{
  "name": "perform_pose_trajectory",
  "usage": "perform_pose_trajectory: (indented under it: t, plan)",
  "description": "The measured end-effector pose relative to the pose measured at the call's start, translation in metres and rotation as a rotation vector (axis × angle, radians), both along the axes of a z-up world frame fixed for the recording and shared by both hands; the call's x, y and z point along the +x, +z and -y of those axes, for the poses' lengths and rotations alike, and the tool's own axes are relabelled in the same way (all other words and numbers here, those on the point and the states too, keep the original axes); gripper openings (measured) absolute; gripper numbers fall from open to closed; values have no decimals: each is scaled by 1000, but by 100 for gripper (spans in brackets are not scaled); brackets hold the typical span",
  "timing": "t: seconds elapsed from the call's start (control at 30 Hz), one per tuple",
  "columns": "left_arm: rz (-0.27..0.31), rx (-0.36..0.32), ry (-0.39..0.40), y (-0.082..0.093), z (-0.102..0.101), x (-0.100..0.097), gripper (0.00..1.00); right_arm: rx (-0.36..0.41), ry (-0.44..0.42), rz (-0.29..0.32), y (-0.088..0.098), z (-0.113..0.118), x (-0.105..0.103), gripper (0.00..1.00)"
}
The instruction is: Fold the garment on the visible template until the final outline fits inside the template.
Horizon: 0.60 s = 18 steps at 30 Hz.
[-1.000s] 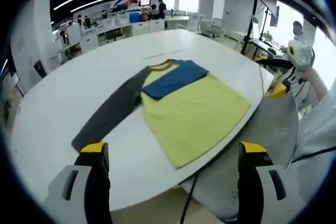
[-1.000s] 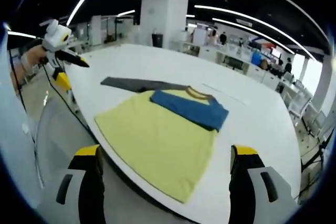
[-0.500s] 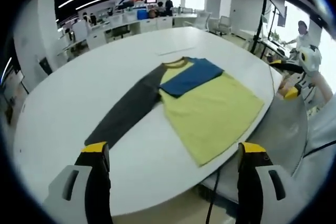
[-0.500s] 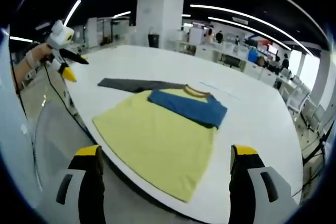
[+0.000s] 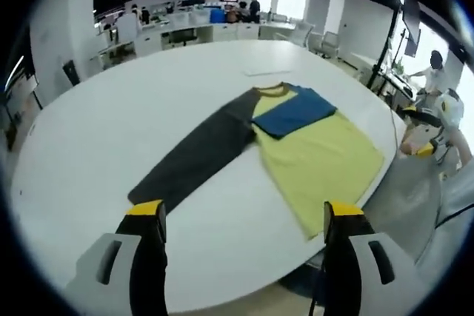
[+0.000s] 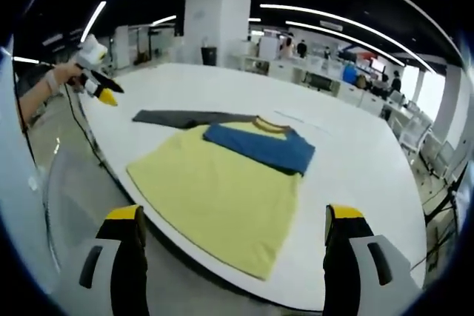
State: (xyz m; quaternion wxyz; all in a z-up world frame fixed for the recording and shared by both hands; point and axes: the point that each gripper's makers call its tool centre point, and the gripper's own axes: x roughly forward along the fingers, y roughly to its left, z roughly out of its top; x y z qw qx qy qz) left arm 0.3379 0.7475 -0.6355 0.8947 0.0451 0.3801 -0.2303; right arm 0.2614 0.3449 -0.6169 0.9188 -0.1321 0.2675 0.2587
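Both your claws, left claw (image 5: 241,231) and right claw (image 6: 231,238), hang released above the surface (image 5: 89,146). Blue sleeve (image 5: 295,111) is folded; next, probably the grey sleeve (image 5: 196,155) at ten o'clock.

A large white round table (image 5: 89,146) stands in an open office. Behind it run rows of white desks (image 5: 185,31) with office chairs (image 5: 300,33). A broad white pillar (image 6: 211,16) rises beyond the table, under long ceiling light strips (image 6: 333,16).

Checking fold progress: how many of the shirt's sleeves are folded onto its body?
1. The blue sleeve lies folded across the yellow body near the collar. The grey sleeve stretches out flat on the white table, not yet folded.
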Motion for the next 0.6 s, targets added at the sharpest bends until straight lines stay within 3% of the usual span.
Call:
perform_pose_trajectory:
  t: [0.23, 0.47, 0.6]
  plan:
    - [-34, -47, 63, -25, -31, 19, 66, -10, -5, -12, 0, -1, -1, 100]
    - [-34, -60, 196, -54, -71, 40, 51, -2, -12, -17, 2, -3, -3, 100]
    - [-50, -50, 217, -70, -81, 43, 49, -3, -16, -18, 2, -4, -2, 100]
